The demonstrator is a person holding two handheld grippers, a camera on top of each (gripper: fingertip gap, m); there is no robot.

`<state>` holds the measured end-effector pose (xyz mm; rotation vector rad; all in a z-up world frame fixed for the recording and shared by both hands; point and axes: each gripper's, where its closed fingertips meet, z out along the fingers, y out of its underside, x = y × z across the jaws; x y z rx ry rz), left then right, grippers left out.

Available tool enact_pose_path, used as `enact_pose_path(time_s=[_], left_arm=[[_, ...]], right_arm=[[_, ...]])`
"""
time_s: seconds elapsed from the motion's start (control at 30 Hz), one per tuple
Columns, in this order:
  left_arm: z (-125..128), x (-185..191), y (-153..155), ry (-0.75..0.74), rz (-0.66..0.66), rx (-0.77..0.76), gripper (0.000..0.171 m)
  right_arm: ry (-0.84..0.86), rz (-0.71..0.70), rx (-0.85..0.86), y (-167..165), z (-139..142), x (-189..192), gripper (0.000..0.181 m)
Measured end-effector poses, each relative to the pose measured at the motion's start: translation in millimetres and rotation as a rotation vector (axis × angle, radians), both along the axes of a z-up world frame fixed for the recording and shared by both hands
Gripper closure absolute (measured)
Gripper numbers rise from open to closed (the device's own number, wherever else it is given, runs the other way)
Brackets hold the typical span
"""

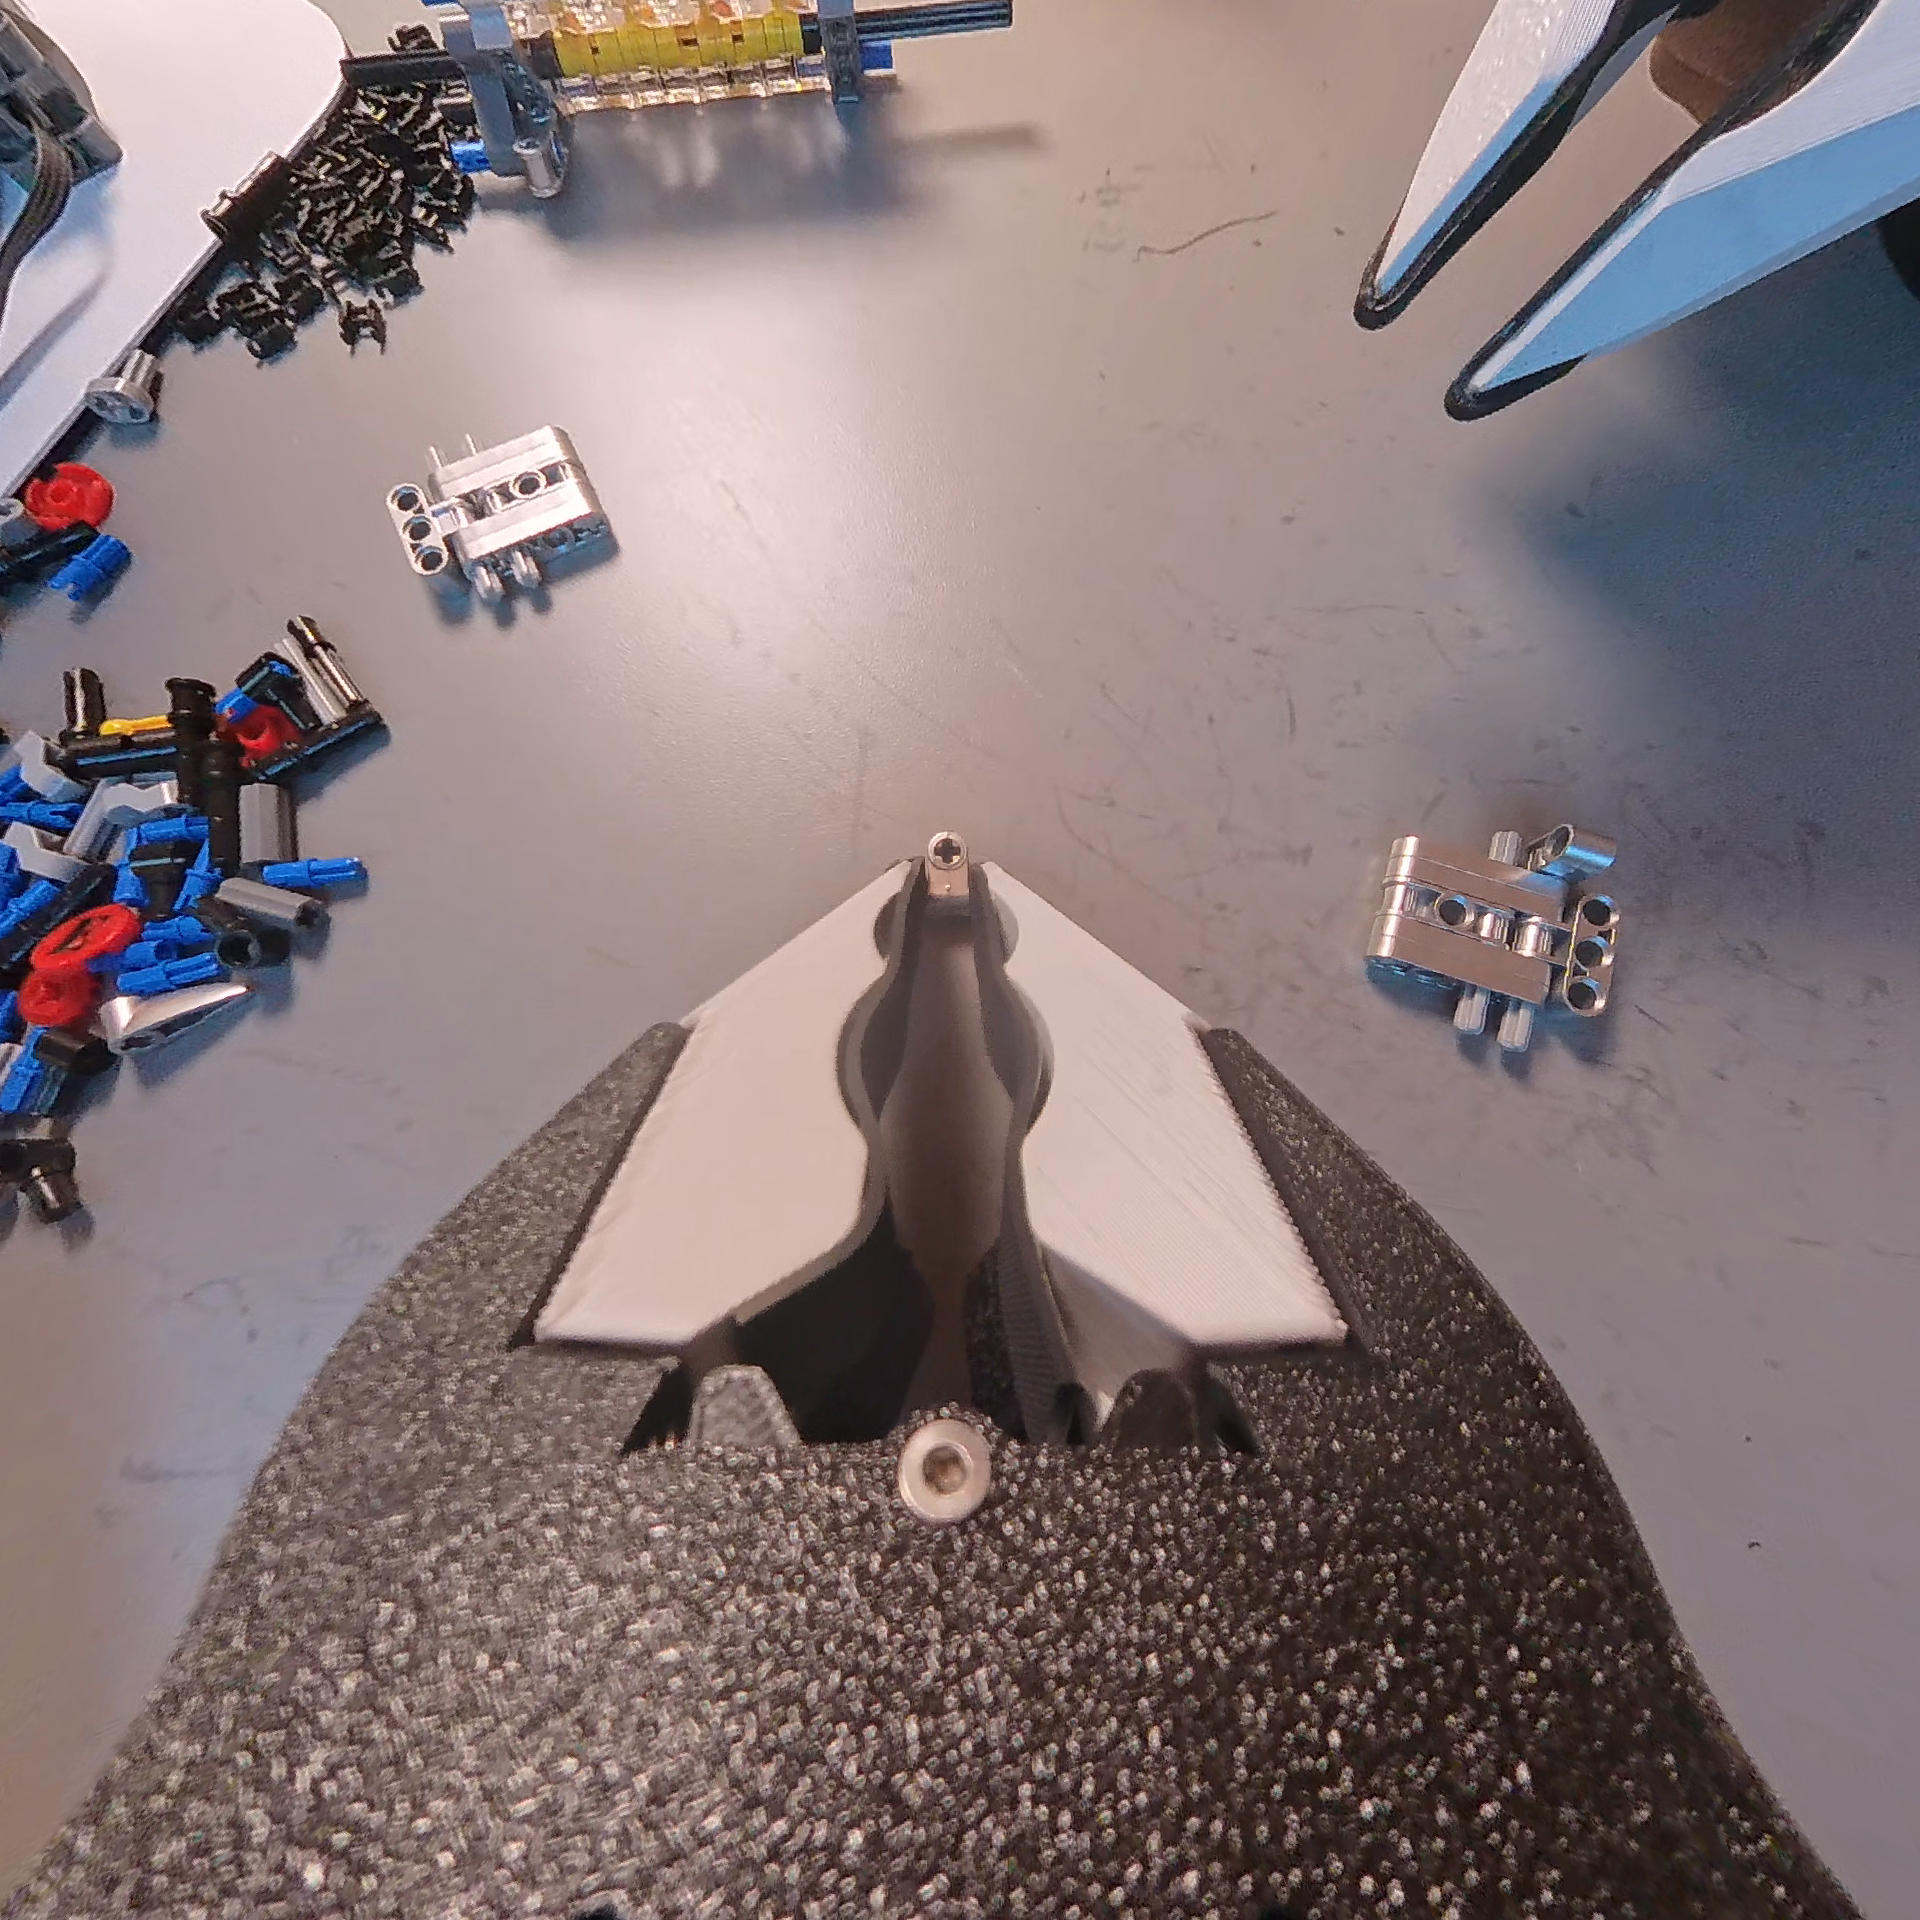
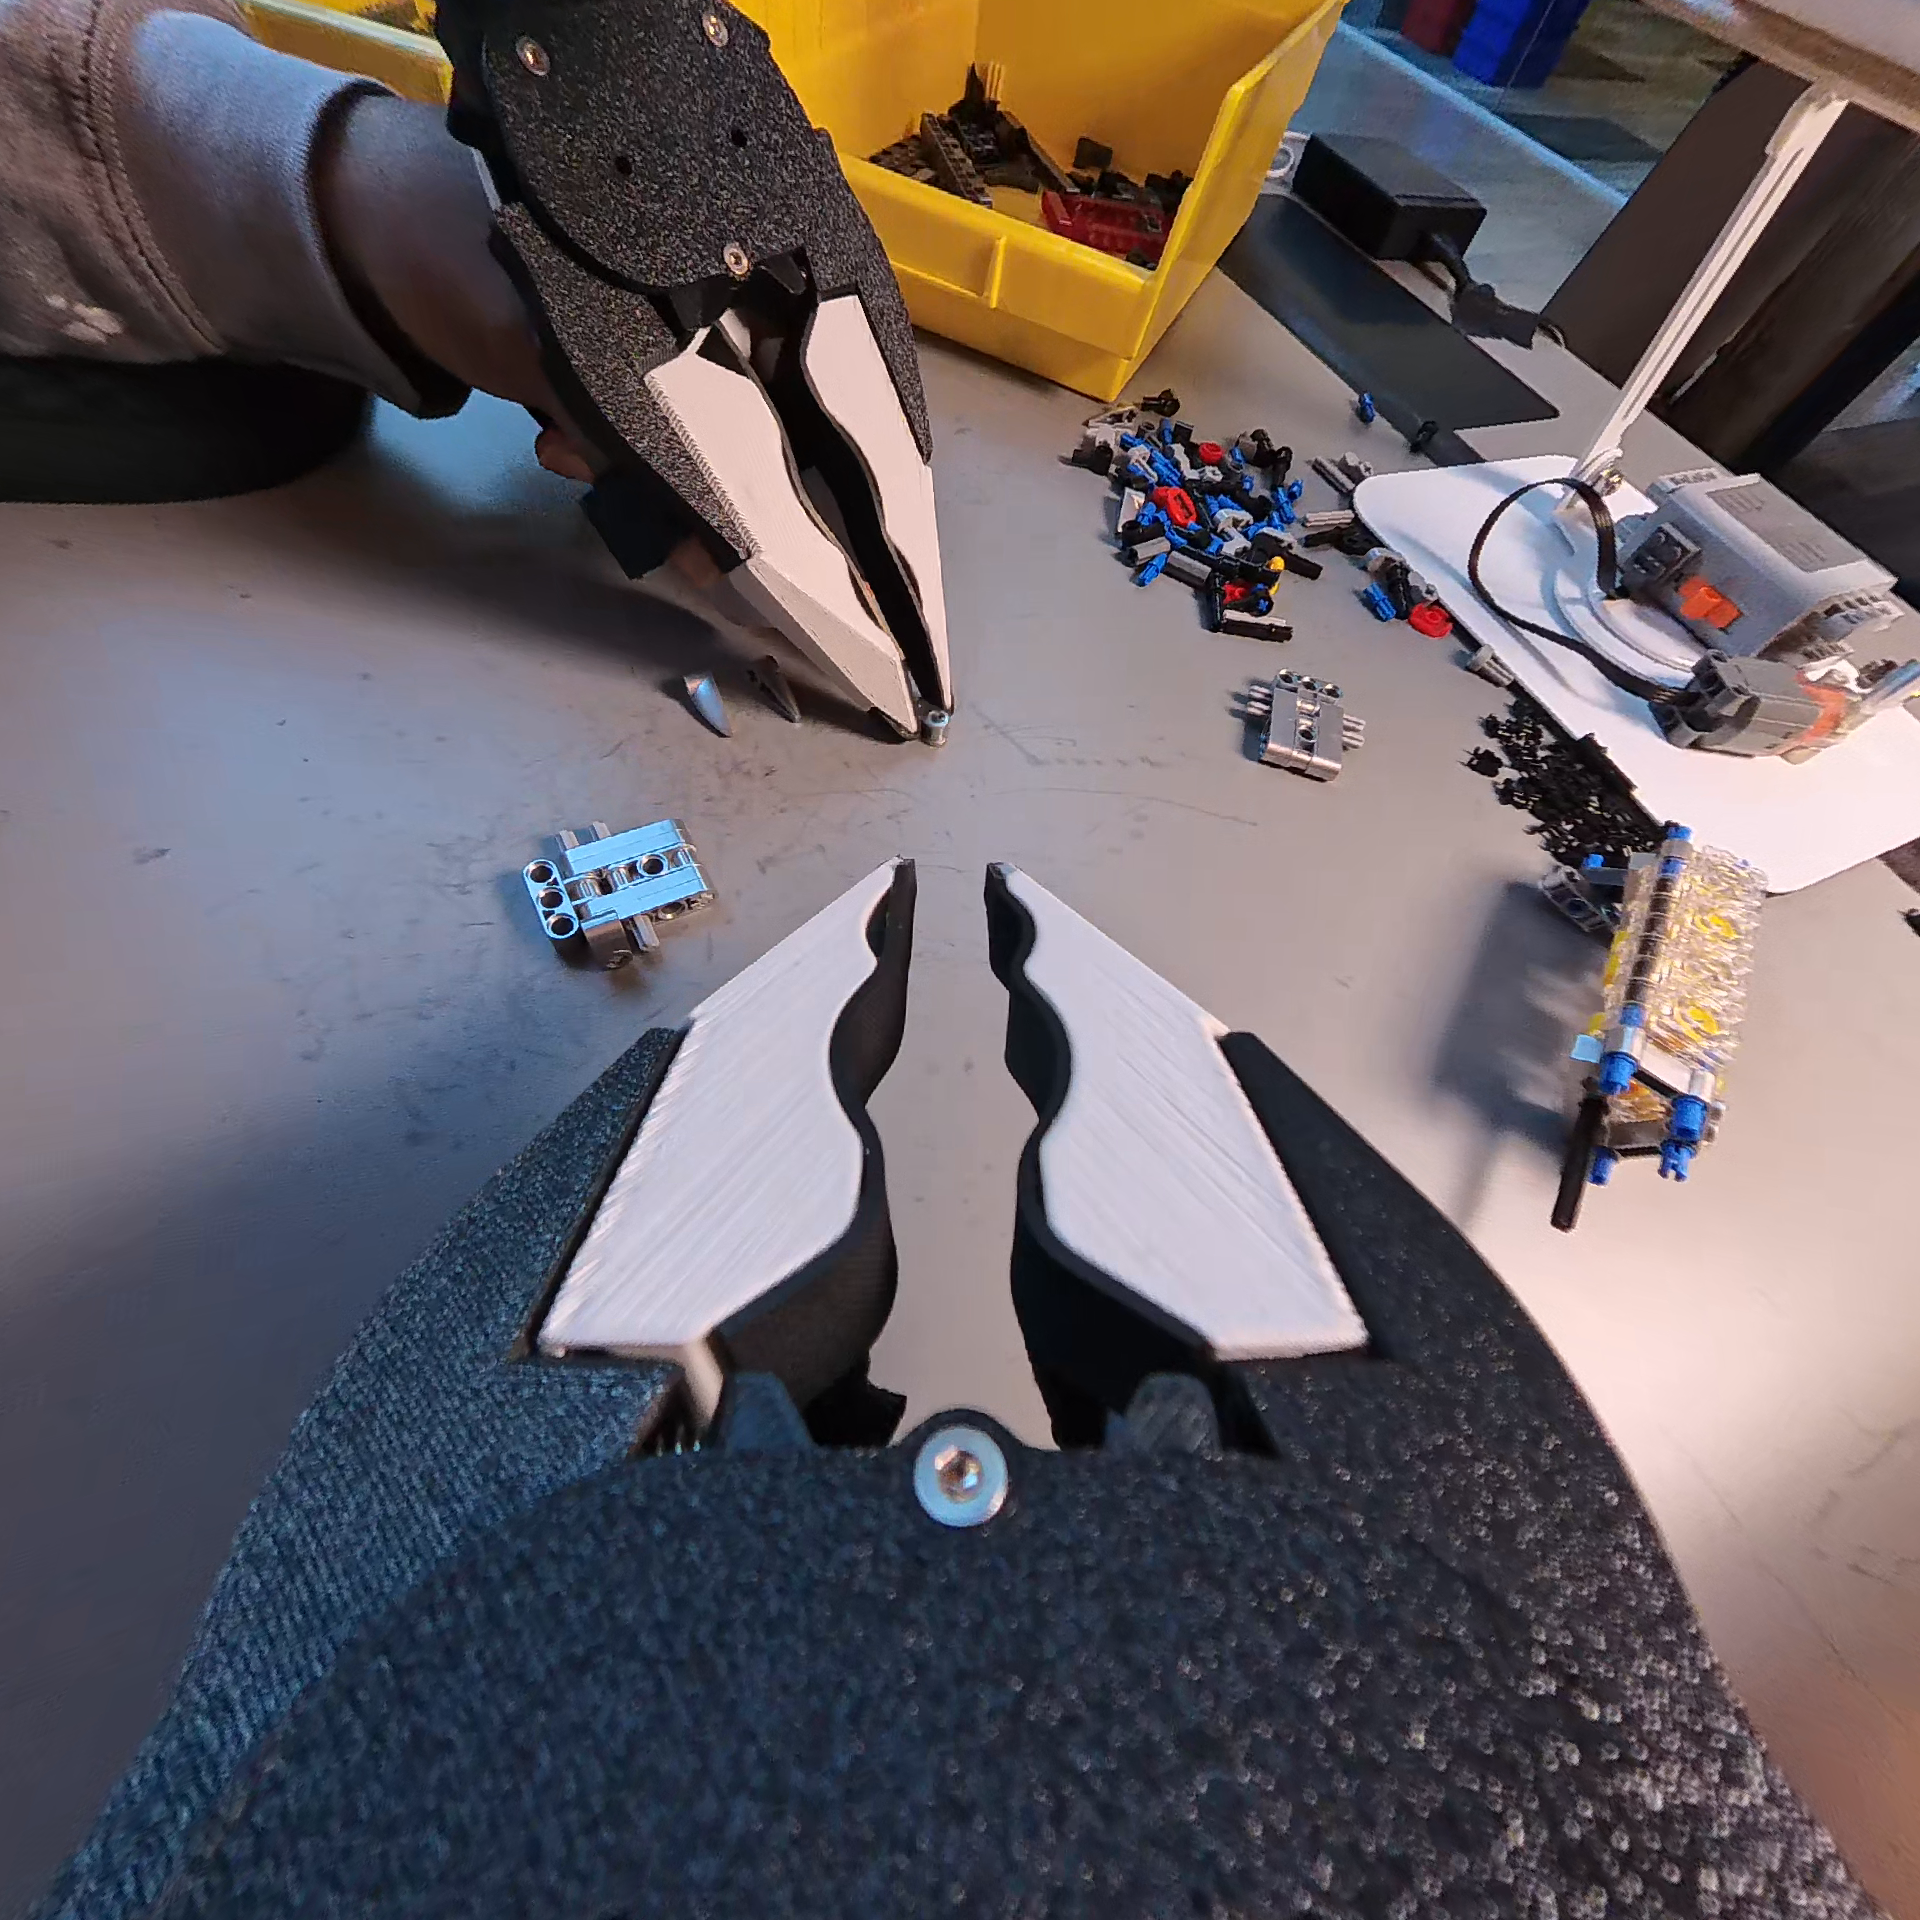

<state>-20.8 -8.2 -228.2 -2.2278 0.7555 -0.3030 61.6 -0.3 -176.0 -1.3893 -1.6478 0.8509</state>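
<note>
My left gripper (image 1: 948, 878) is shut on a small grey pin (image 1: 948, 858), held at the fingertips just above the grey table. In the right wrist view the left gripper (image 2: 925, 717) stands tip-down with the pin (image 2: 936, 724) touching or almost touching the table. My right gripper (image 2: 951, 868) is open and empty, low over the table. It shows at the upper right of the left wrist view (image 1: 1418, 348). A silver beam assembly (image 1: 1496, 925) lies right of the left gripper, also seen left of my right gripper (image 2: 618, 891). A second assembly (image 1: 501, 509) lies farther off (image 2: 1301, 722).
A pile of blue, black, red and grey small parts (image 1: 145, 862) (image 2: 1205, 520) lies at the side. A heap of black pins (image 1: 332, 218), a yellow-and-clear built module (image 2: 1662, 997), a white board (image 2: 1538, 540) with a grey motor box (image 2: 1745, 561), and a yellow bin (image 2: 1226, 197). Tip to tip, the grippers are about 10 centimeters apart. My right tips are roughly 15 centimeters from the yellow-and-clear built module (image 2: 1662, 997).
</note>
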Motion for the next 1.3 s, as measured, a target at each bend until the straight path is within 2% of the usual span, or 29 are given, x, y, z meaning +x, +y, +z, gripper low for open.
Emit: enact_pose_path(time_s=[0.23,0.53,0.77,1.3], left_arm=[[5,-1,0,-0.003,0.007,0.015,0.165],[31,-7,0,-0.025,0.040,0.082,0.165],[11,-1,-6,-0.021,0.029,0.021,0.164],[0,5,-11,-0.032,0.027,-0.011,0.164]], right_arm=[[0.000,0.006,0.001,-2,0,0,0.169],[-0.005,0.012,0.004,-3,-1,0,0.169],[-0.021,0.024,0.019,-6,-5,-1,0.169],[-0.029,0.036,0.026,-9,-6,0,0.169]])
